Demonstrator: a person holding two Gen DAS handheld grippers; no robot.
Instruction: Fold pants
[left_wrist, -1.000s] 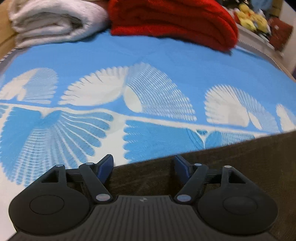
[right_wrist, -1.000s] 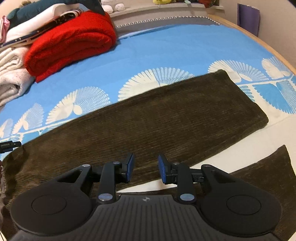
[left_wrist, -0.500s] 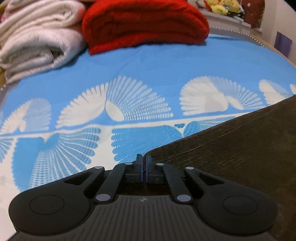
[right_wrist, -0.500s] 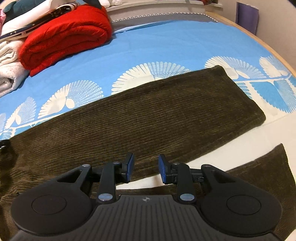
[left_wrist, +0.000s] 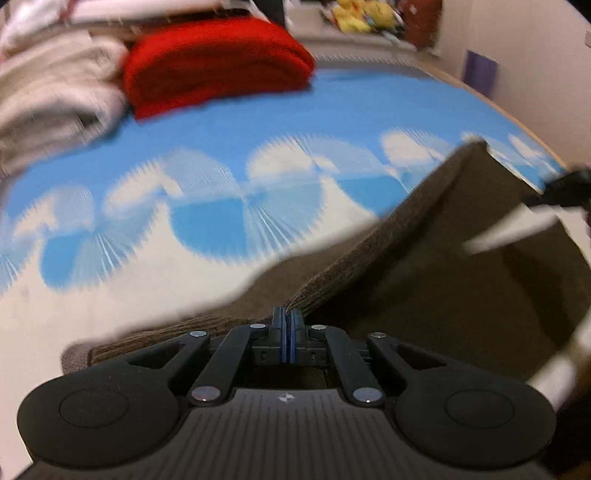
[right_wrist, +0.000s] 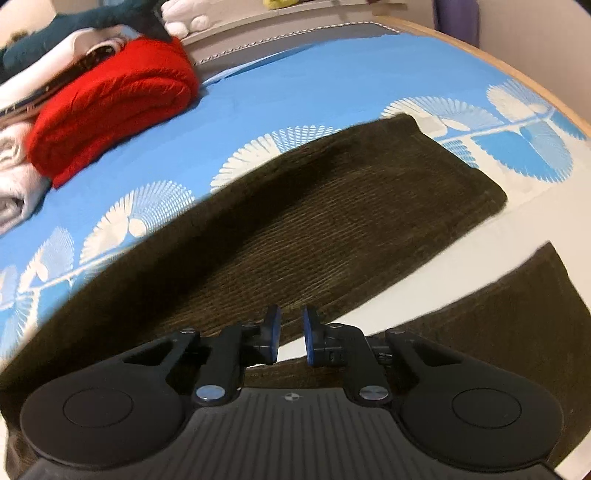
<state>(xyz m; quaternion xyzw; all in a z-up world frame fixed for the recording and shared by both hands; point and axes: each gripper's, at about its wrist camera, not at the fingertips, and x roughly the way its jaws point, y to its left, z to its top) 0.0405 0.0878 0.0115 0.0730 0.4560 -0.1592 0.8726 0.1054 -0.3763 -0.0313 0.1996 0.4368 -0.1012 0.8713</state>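
Dark brown corduroy pants (right_wrist: 332, 221) lie on the blue and white bedspread (right_wrist: 332, 81), one leg stretched to the upper right, the other leg (right_wrist: 517, 325) at the lower right. My left gripper (left_wrist: 287, 315) is shut on the pants' edge (left_wrist: 424, 236) and holds it lifted, the cloth rising in a fold to the right. My right gripper (right_wrist: 290, 334) is open, its jaws a small gap apart, low over the strip between the two legs. It holds nothing.
A folded red blanket (right_wrist: 110, 107) and white folded blankets (left_wrist: 48, 107) are stacked at the bed's far left. Plush toys (left_wrist: 354, 18) sit on a ledge behind. The wooden bed edge (right_wrist: 517, 70) curves on the right. The other gripper's tip (left_wrist: 565, 188) shows at the right.
My left gripper shut on the pants' edge, then lifted and pulled it to the right; the view is motion-blurred. My right gripper stayed open and moved a little forward over the pants.
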